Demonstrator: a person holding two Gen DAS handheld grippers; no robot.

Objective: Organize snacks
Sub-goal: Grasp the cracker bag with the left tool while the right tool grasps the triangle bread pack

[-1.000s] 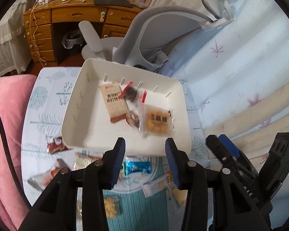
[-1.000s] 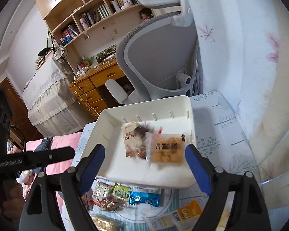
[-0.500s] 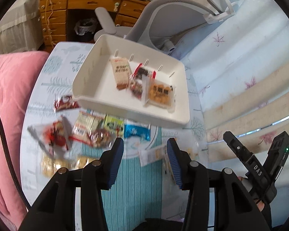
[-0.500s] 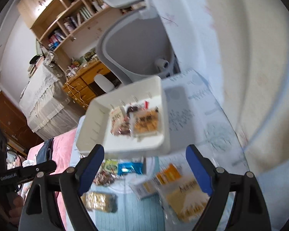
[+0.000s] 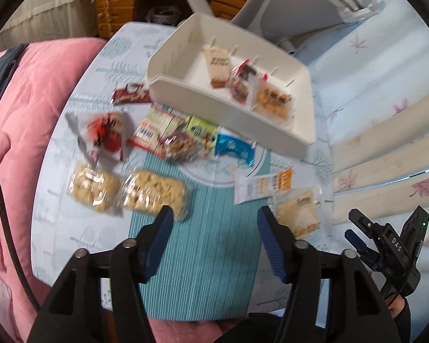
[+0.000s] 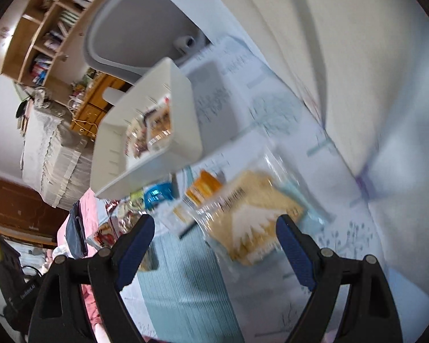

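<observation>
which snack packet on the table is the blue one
The small blue packet with white snowflake marks, lying just in front of the white bin; its neighbours are green, red, orange or clear.

Round table [image 5: 71,228] in patterned cloth, white tray [image 5: 228,111], scattered snack packets [image 5: 154,191]

Bare teal mat [image 5: 203,245] near, snack packets [image 5: 154,191] seemingly crowding beyond
</observation>
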